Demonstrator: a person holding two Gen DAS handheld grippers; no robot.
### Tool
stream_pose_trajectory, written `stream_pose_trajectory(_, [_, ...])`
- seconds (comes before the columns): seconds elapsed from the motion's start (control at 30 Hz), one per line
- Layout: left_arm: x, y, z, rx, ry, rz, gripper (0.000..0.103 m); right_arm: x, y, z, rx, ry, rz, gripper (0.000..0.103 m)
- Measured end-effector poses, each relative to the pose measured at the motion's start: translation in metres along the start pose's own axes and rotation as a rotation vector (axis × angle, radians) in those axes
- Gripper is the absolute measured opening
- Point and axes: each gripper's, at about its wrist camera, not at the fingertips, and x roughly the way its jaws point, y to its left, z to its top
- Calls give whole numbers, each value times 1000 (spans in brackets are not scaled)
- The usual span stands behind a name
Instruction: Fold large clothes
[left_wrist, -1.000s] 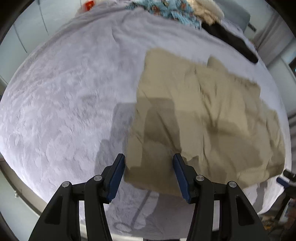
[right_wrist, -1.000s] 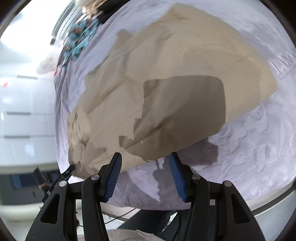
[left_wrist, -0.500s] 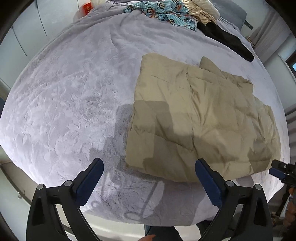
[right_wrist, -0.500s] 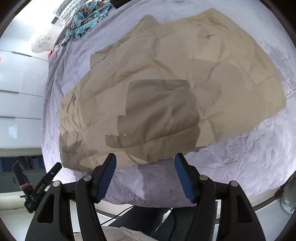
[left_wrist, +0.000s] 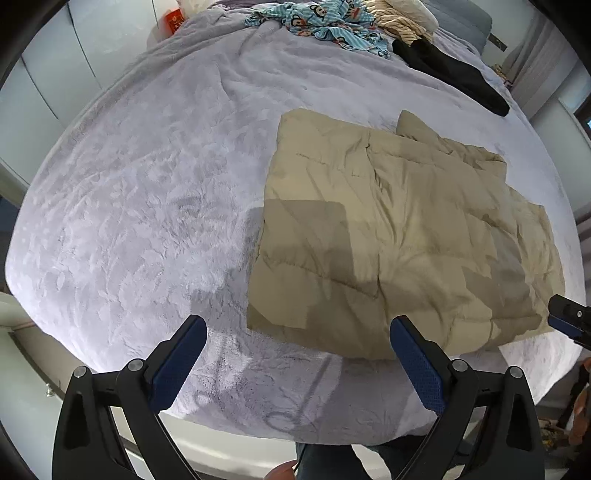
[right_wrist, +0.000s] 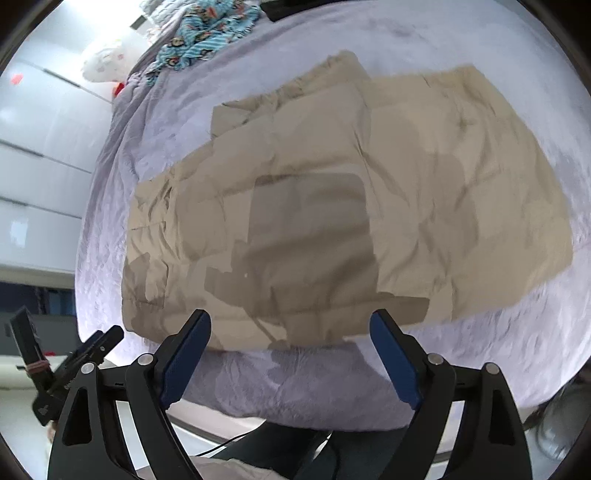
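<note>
A beige quilted jacket (left_wrist: 399, 236) lies folded flat on the lilac bed cover (left_wrist: 147, 206), its near edge close to the bed's front. My left gripper (left_wrist: 295, 332) hovers above the jacket's near left corner, jaws wide open with nothing between them. In the right wrist view the same jacket (right_wrist: 351, 192) fills the middle, a little blurred. My right gripper (right_wrist: 290, 328) hangs over the jacket's near edge, its jaws opening and holding nothing. The right gripper's tip (left_wrist: 569, 317) shows at the left view's right edge, and the left gripper (right_wrist: 74, 369) sits at the right view's lower left.
A blue patterned garment (left_wrist: 325, 22), a striped cream garment (left_wrist: 399, 18) and a black garment (left_wrist: 454, 74) lie at the far end of the bed. White cupboards (right_wrist: 33, 155) stand beside the bed. The person's legs (right_wrist: 295, 443) stand at the near edge.
Both grippers let go of the jacket's near edge, opened wide and rose. The jacket now lies flat on the bed. The right gripper also shifted sideways along the edge and rolled.
</note>
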Motion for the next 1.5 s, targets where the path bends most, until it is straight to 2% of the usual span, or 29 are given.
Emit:
stream_pose_trajectory(0.2, [-4,-25,4,27,-6,71,100,-7,-3,1,-74,-3,-12,92])
stream_pose_trajectory(0.33, [-3,-33,3,-16,13,69,100,-3,-19,4,-89,99,-12,93])
stream_pose_trajectory(0.43, [-6,-41,-2,-41,35,19,100,-3,-30,4,-70,124,7,93])
stream_pose_trajectory(0.53, [-12,-42,-1,-34,9,20,100,-2,-36,5,-70,143,34,93])
stream_pose_trajectory(0.63, [-12,-33,7,-41,0,15,100,1,-37,6,-64,155,27,93])
stream_pose_trajectory(0.8, [4,-11,32,-43,19,-13,100,7,-29,15,-15,125,37,93])
stream_pose_trajectory(0.93, [20,6,55,7,45,-43,100,18,-14,22,65,106,43,93])
stream_pose_trajectory(1.2, [63,30,80,62,118,-101,100,57,28,30,123,116,61,93])
stream_pose_trajectory(1.33, [80,35,84,85,146,-137,100,81,34,28,139,169,7,93])
stream_pose_trajectory(1.5, [90,39,85,94,159,-180,100,86,36,27,154,173,-30,93])
